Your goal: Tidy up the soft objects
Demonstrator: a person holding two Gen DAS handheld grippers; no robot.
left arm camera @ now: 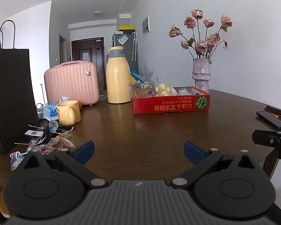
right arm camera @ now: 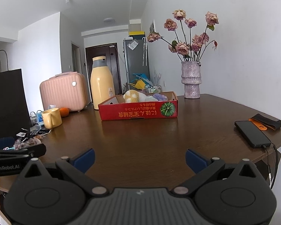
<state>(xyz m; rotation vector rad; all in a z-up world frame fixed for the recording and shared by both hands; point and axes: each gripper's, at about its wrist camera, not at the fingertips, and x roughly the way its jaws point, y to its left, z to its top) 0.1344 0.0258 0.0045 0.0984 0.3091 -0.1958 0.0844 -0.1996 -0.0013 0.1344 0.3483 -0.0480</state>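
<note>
Red cardboard box (left arm camera: 170,103) holding yellow-white plush (left arm camera: 164,89), pastel soft toys (right arm camera: 155,97), both grippers (left arm camera: 138,151) (right arm camera: 140,158) spread wide, empty

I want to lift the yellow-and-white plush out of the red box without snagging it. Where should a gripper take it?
Grip the yellow plush by its rounded top, coming from above: only that part rises over the red box wall, which blocks a side approach.

Even, soft daylight, bright, both views sharp. Fisheye bends walls and ceiling lines toward edges; dark vignette in the corners. Pale sheen on the brown table (left arm camera: 159,131) centre frame. Yellow flask (right arm camera: 102,82) shows a soft vertical highlight. Shadows faint.
</note>
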